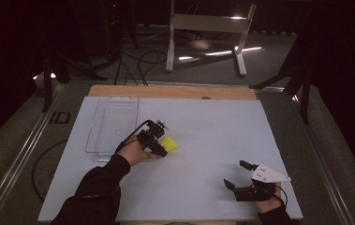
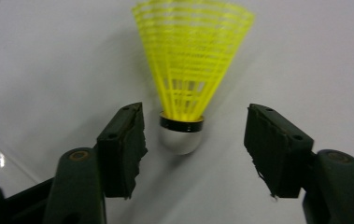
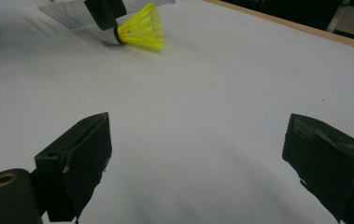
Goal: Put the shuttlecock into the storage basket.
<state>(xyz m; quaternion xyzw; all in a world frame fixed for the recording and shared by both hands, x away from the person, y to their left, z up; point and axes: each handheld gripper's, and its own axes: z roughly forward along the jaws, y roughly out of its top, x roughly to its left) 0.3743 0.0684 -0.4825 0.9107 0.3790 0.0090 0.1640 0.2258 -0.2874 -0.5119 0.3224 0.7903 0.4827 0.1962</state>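
Observation:
A yellow shuttlecock (image 1: 169, 142) with a white cork tip lies on its side on the white table sheet (image 1: 203, 140). My left gripper (image 1: 161, 149) is down at the cork end. In the left gripper view the cork sits between the two pads of my left gripper (image 2: 195, 122), with a gap on each side, and the yellow skirt (image 2: 191, 60) points away. My right gripper (image 1: 235, 174) rests near the table's front right, jaws wide apart with nothing between them (image 3: 198, 144). From there the shuttlecock (image 3: 142, 30) shows far off, with the left gripper's jaw (image 3: 104, 11) at its cork.
A clear plastic tray (image 1: 114, 124) stands just left of the left hand, toward the table's back left. A wooden strip (image 1: 175, 91) runs along the far edge. Beyond the table, cables and a white stand (image 1: 208, 28) are on the floor.

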